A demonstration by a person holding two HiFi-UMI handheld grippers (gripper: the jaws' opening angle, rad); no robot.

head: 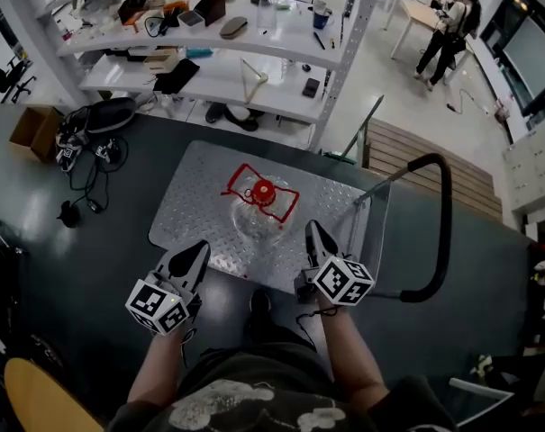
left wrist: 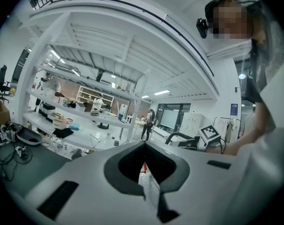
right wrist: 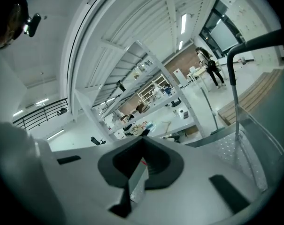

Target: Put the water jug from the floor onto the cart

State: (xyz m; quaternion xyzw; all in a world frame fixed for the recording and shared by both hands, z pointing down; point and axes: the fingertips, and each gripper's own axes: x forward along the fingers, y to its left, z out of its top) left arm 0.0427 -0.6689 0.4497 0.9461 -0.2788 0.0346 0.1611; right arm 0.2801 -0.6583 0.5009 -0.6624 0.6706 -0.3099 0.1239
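Note:
The clear water jug (head: 257, 214) with a red cap and red handle (head: 263, 190) stands upright on the cart's metal platform (head: 195, 207) in the head view. My left gripper (head: 197, 252) hovers at the platform's near left edge, its jaws together with nothing in them. My right gripper (head: 313, 234) is near the jug's right side, apart from it, jaws closed and empty. In the left gripper view the left gripper's (left wrist: 144, 145) jaws meet at the tip, with a sliver of the jug (left wrist: 149, 185) showing behind them. The right gripper (right wrist: 142, 140) view shows closed jaws and the platform (right wrist: 232, 150).
The cart's black push handle (head: 444, 232) curves up at the right. White shelves (head: 227, 66) full of items stand beyond the cart. A cardboard box (head: 33, 130) and cables (head: 90, 156) lie at left, wooden slats (head: 434, 162) at right. People (head: 448, 31) stand far back.

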